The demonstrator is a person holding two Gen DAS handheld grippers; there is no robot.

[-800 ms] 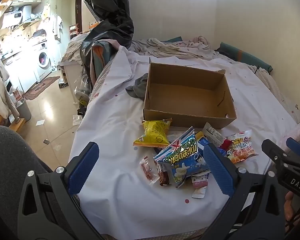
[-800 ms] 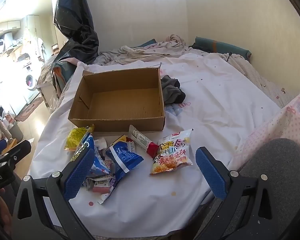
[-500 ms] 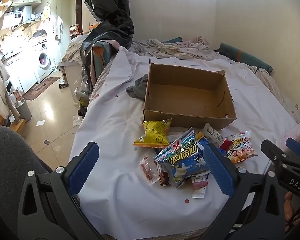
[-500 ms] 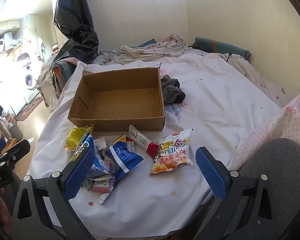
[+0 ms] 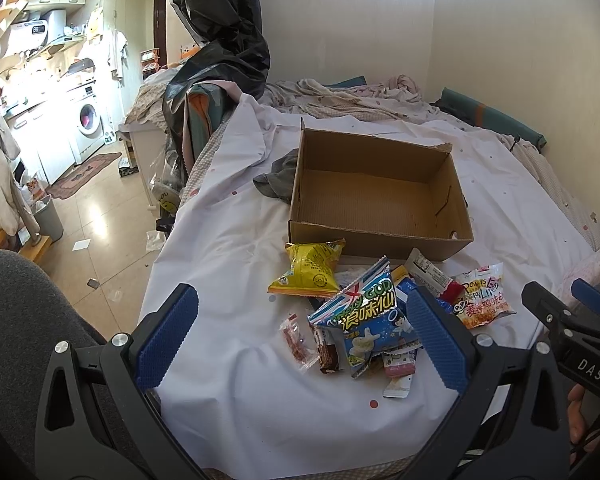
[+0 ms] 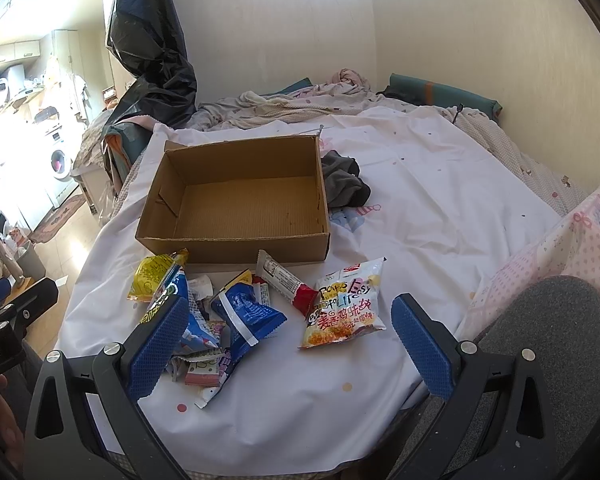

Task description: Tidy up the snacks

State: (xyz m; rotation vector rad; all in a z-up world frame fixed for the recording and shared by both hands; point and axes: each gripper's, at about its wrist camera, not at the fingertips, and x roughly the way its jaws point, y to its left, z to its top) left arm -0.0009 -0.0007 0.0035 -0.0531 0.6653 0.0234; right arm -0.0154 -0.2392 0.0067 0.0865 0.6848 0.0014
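An empty cardboard box [image 5: 380, 196] [image 6: 240, 204] sits open on the white bed sheet. In front of it lies a heap of snack packets: a yellow bag [image 5: 310, 268] [image 6: 152, 276], a blue-and-white bag [image 5: 364, 320], a dark blue bag [image 6: 248, 316], a red-and-white bar [image 6: 286, 280] and a white-orange noodle packet [image 5: 480, 300] [image 6: 346, 306]. My left gripper [image 5: 300, 336] hovers open above the sheet near the heap's left side. Over the heap's near edge my right gripper [image 6: 288, 344] also stands open. Nothing lies between either pair of blue pads.
A grey garment [image 6: 342, 180] lies by the box. Crumpled bedding [image 5: 340, 96] and a green pillow [image 6: 440, 92] lie at the far wall. A black plastic sheet [image 5: 220, 40] hangs at the left. The floor and a washing machine [image 5: 88, 120] lie beyond the bed's left edge.
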